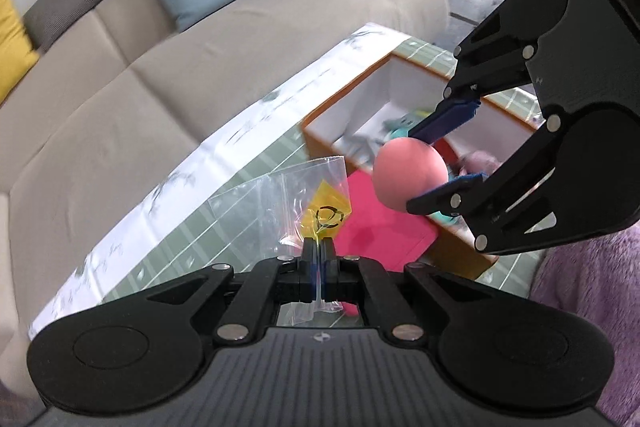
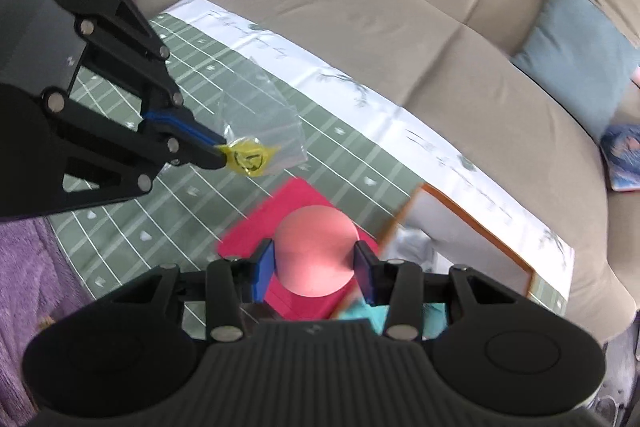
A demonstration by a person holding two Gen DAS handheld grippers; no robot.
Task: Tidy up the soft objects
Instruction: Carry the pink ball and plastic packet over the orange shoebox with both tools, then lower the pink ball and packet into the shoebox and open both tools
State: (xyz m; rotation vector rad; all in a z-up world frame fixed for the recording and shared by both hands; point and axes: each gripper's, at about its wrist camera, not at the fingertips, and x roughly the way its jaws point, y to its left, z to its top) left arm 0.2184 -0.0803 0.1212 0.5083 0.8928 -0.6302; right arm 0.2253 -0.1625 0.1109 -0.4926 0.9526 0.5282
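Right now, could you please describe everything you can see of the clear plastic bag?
The clear plastic bag is thin, transparent and crinkled, with a yellow patch bearing a black mark near one corner. The left gripper pinches it shut at that patch, so the bag hangs raised above the green patterned tablecloth. Its contents, if any, cannot be made out.

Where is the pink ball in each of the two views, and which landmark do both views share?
Left wrist view: the pink ball is right of centre, held in the right tool, in front of the white box.
Right wrist view: the ball is low and central, between the tool's blue pads.
Shared landmark: the magenta block on the green cloth.
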